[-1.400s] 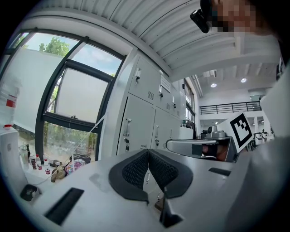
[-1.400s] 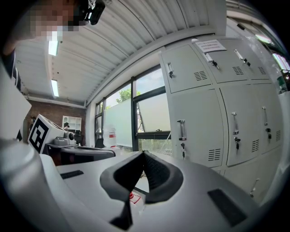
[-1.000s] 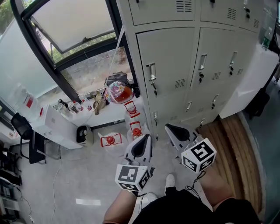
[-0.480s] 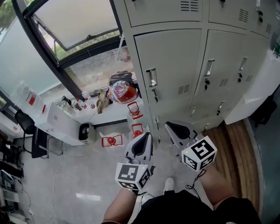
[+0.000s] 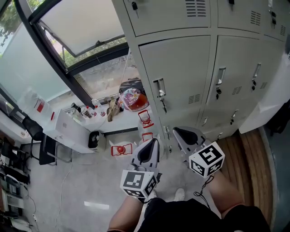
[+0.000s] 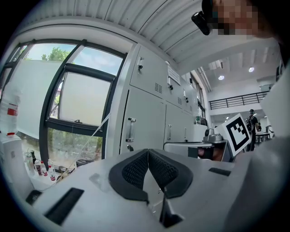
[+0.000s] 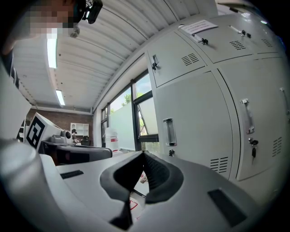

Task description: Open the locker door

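Two grippers sit low in front of me. Far left, small bottles (image 5: 84, 110) stand along the white counter's (image 5: 68, 132) back edge. My left gripper (image 5: 149, 145) is pinched closed on nothing; beside it, my right gripper (image 5: 178, 132) is likewise closed and empty. Ahead, the locker door (image 5: 179, 74) is closed, with its handle (image 5: 159, 87) at its left edge, well apart from both.

Upper lockers (image 5: 170, 13) cropped by the top edge; sill clutter (image 5: 88, 111) too small.
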A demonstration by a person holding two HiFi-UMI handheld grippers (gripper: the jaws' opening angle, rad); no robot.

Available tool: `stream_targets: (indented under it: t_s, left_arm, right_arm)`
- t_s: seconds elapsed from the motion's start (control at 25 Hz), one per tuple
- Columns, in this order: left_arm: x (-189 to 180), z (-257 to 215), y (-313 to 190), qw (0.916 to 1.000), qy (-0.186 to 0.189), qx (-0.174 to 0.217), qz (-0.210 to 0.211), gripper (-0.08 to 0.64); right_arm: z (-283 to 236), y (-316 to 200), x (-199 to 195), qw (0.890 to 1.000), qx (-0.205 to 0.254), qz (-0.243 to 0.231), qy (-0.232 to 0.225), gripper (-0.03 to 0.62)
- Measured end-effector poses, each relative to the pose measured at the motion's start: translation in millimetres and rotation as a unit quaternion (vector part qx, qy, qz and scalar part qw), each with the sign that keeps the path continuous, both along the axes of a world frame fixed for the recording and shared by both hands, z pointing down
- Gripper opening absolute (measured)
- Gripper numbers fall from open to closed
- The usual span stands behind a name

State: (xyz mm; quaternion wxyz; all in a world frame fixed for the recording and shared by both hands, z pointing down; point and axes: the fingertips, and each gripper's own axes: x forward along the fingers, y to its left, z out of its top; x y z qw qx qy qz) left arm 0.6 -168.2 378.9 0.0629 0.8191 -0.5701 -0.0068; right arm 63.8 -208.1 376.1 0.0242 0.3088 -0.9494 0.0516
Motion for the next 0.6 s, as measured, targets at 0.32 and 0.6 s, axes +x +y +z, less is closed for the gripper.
stream_targets:
  t_s: [0.32, 0.6]
  left_arm:
    - [-8, -3, -21, 0.9996, -0.003, 0.002, 0.028, 0.017]
    - [-31, -4, -47, 0.9972, -0.006, 0.002, 0.075, 0.017]
  right_arm:
    - [-5, -20, -6, 1.0, 0.003, 0.029, -0.005, 0.054]
    - [-10, -50, -31, 0.997, 0.004, 0.074, -0.01, 0.054]
